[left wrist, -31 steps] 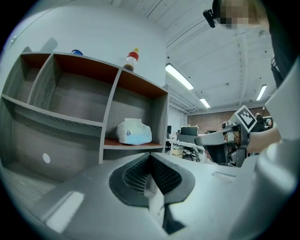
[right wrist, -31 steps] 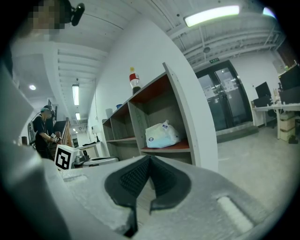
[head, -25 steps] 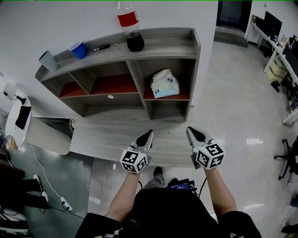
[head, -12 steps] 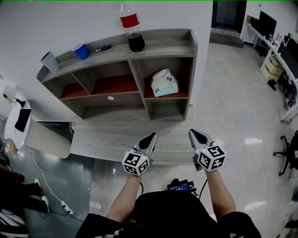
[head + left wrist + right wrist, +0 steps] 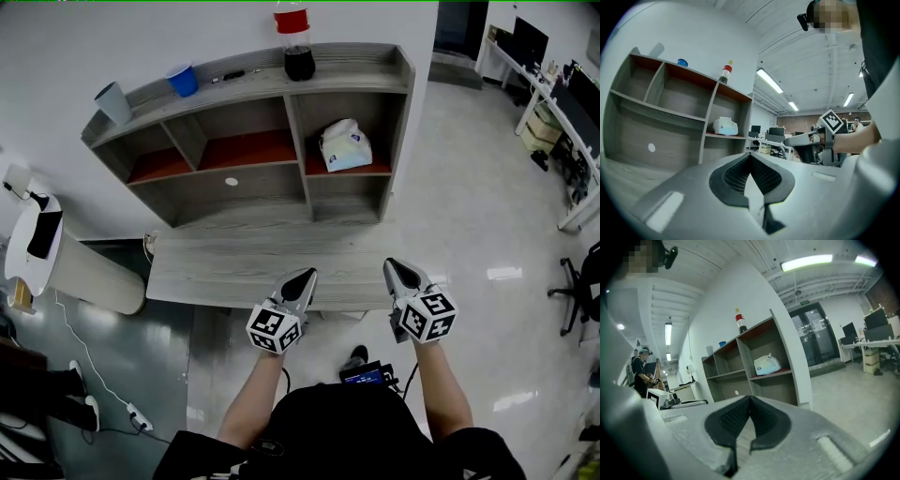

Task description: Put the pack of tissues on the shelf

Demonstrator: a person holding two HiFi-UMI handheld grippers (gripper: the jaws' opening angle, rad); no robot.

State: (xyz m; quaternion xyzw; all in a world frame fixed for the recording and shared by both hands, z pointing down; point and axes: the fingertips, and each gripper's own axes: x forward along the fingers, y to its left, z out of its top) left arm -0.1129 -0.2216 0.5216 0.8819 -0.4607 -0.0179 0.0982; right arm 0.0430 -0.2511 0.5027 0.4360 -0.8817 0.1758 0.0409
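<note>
The pack of tissues [image 5: 345, 147], white and pale blue, lies in the upper right compartment of the grey wooden shelf unit [image 5: 401, 112]; it also shows in the left gripper view [image 5: 724, 126] and the right gripper view [image 5: 766, 365]. My left gripper [image 5: 306, 277] and my right gripper [image 5: 394, 268] hover side by side over the near edge of the low grey bench [image 5: 216, 270], well short of the shelf. Both are shut with nothing between their jaws. From the left gripper view I see the right gripper [image 5: 806, 140] beside me.
On the shelf top stand a cola bottle [image 5: 296, 42], a blue cup [image 5: 182, 79], a grey cup [image 5: 113, 101] and a pen [image 5: 232, 75]. A white round table [image 5: 37, 248] is at left, desks and office chairs [image 5: 577, 300] at right on the glossy floor.
Both grippers have drawn back from the shelf, which now sits farther off and higher in the head view. The tissue pack has stayed in its compartment. The jaws stay shut.
</note>
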